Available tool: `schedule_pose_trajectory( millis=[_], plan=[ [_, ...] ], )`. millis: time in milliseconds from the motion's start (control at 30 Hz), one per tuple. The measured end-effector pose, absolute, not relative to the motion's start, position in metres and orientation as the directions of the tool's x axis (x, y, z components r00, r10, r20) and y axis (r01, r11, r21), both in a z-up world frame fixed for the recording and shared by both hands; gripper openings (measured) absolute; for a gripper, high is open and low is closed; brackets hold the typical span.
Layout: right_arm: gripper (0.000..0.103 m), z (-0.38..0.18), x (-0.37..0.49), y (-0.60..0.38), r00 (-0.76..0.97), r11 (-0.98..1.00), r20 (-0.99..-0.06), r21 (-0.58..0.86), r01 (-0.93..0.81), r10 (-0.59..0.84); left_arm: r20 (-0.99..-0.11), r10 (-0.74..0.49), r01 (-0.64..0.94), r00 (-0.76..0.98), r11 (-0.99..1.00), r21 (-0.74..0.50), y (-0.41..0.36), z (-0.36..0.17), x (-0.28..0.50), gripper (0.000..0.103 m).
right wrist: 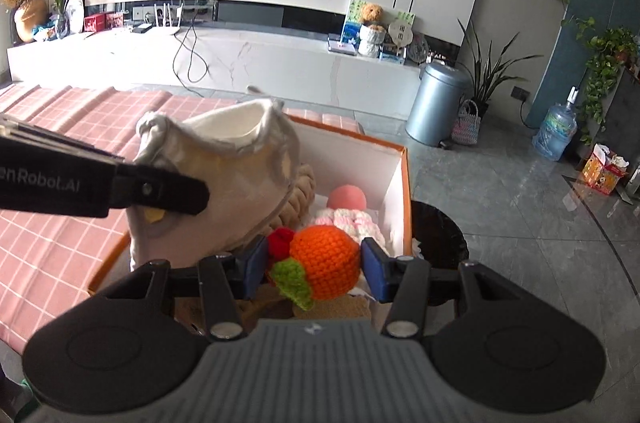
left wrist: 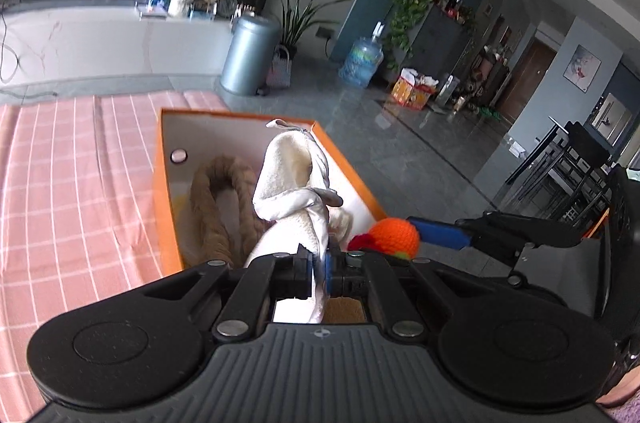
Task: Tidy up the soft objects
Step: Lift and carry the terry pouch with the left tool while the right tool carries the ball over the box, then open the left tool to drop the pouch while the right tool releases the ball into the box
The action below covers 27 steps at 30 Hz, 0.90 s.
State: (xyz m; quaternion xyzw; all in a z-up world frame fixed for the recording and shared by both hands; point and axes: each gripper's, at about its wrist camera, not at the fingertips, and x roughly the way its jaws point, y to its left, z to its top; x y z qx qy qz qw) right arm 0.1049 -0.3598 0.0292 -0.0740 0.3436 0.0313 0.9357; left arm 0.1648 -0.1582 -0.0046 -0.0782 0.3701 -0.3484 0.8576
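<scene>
- The left gripper (left wrist: 319, 273), at the bottom centre of the left wrist view, has its jaws pressed together on a white fleece cloth (left wrist: 288, 175); the cloth rises from the pinch up the middle of the frame, over the orange box (left wrist: 164, 191).
- In the right wrist view the same cloth (right wrist: 224, 159) hangs left of centre, with the left gripper's black arm crossing in from the left edge.
- The right gripper (right wrist: 314, 269), low in the centre of its own view, pinches an orange crocheted ball (right wrist: 326, 263) between its blue pads (right wrist: 374, 269); a red tuft and a green leaf sit on the ball's left side.
- From the left wrist view that ball (left wrist: 394, 237) shows right of centre, just beside the box's near right corner.
- Inside the white-lined box lie a thick tan braided rope (left wrist: 212, 207), a pink ball (right wrist: 346, 197) and a pink-and-white knitted piece (right wrist: 352, 219), both right of centre in the right wrist view.
- The box rests on a pink checked cloth (left wrist: 72, 183) filling the left side of the frame.
- A grey metal bin (right wrist: 434, 103) stands on the floor at the upper right.
</scene>
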Motion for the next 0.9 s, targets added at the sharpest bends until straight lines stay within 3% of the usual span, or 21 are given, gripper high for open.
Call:
schedule_pose_trajectory(
  millis=[233,400,667,833,900],
  plan=[
    [0.051,0.011,0.116,-0.379,0.699,0.988,-0.714,-0.075,-0.132,0.04,-0.672,-0.62,0.539,0.406,0.756,-0.372,-0.173,-0.023,0.171,0.006],
    [0.051,0.003,0.123,-0.389,0.633,0.988,-0.764,0.031,-0.153,0.122,-0.716,-0.636,0.56,0.289,0.719,-0.412,-0.182,-0.036,0.173,0.006],
    [0.051,0.009,0.119,-0.399,0.644,0.994,-0.763,-0.014,-0.112,0.062,-0.73,-0.654,0.569,0.196,0.683,-0.459,-0.198,-0.049,0.179,0.008],
    [0.051,0.019,0.111,-0.406,0.663,0.997,-0.748,-0.026,-0.076,0.031,-0.696,-0.707,0.552,0.124,0.632,-0.544,-0.211,-0.052,0.186,0.025],
    [0.051,0.022,0.11,-0.409,0.67,0.998,-0.742,-0.018,-0.061,0.027,-0.681,-0.723,0.547,0.115,0.618,-0.564,-0.214,-0.053,0.186,0.039]
  ],
)
